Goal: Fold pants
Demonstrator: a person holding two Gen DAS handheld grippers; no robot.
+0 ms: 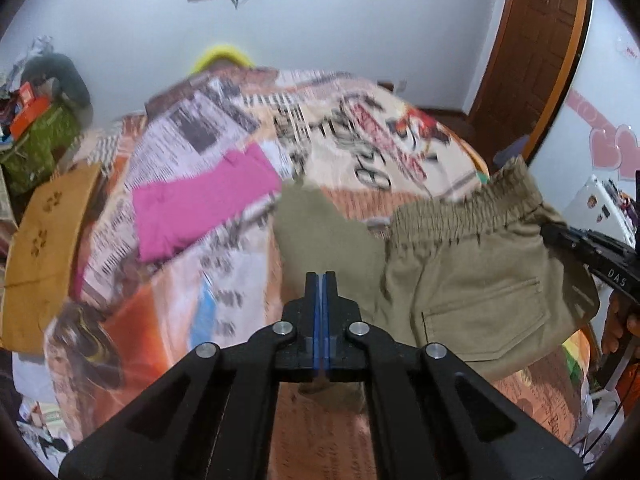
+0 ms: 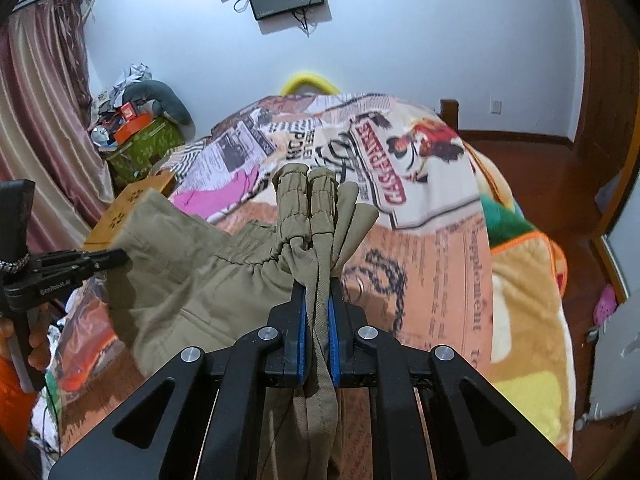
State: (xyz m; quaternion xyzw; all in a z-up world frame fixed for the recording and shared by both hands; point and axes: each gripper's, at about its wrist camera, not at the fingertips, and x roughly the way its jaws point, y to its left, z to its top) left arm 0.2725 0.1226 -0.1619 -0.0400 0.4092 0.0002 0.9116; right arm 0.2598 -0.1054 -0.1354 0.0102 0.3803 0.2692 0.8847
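Khaki pants [image 1: 460,280] with an elastic waistband hang in the air over a bed. My right gripper [image 2: 316,292] is shut on a bunched end of the waistband [image 2: 308,204], with cloth running down between its blue pads. It shows at the right of the left wrist view [image 1: 548,232]. My left gripper [image 1: 322,276] is shut, its pads pressed together in front of the pants fabric; a grip on cloth is not clear there. In the right wrist view its tip [image 2: 116,258] meets the pants' other edge [image 2: 168,248].
The bed carries a newspaper-print blanket [image 2: 420,216]. A folded pink garment [image 1: 200,204] lies on it. A tan cardboard box [image 1: 44,248] sits at the bed's left edge, a cluttered green box [image 2: 140,148] beyond. Wooden door [image 1: 532,40] at right.
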